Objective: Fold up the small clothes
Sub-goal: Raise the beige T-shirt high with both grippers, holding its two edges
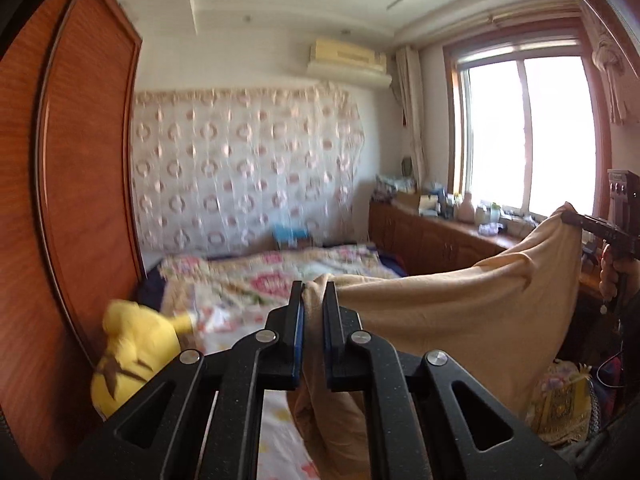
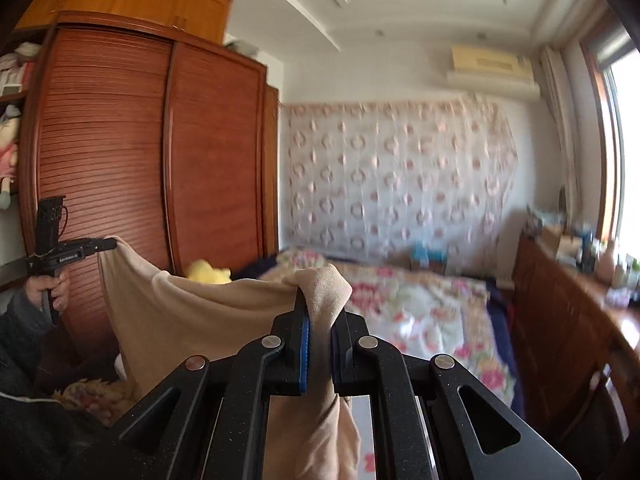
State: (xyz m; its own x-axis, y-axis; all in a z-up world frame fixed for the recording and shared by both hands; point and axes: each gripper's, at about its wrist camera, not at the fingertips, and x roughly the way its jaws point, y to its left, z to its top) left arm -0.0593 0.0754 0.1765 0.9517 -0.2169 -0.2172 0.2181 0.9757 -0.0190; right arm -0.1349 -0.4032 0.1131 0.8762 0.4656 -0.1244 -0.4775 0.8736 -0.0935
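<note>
Two handheld grippers hold one beige garment (image 1: 460,312) stretched in the air above a bed with a floral quilt (image 1: 276,280). Left gripper (image 1: 314,292): jaws nearly closed, blue-lined pads pressed on a bunched corner of the cloth, which rises slightly past the fingertips and also hangs down between the fingers toward the camera. From this corner the fabric runs rightward in a sagging span to the right gripper (image 1: 570,216), seen at the picture's right edge, where a hand (image 1: 612,276) grasps its handle; there the fingertips pinch the opposite upper corner.

Right wrist view: the right gripper (image 2: 320,300) likewise stands almost shut on the beige garment (image 2: 192,320). A folded tuft of cloth sticks up above the fingertips, and more of it drops between the fingers below. The fabric stretches leftward to the left gripper (image 2: 110,245), held by a hand (image 2: 50,288) in a dark sleeve, whose tips clamp the far corner. Between the two grips the upper edge dips, and the body of the garment hangs beneath as a loose sheet.

Surroundings: a yellow plush toy (image 1: 132,352) on the bed beside a wooden wardrobe (image 2: 120,152); a patterned hanging cloth (image 1: 248,172) on the back wall; a bright window (image 1: 524,136) over a cluttered wooden cabinet (image 1: 436,236).
</note>
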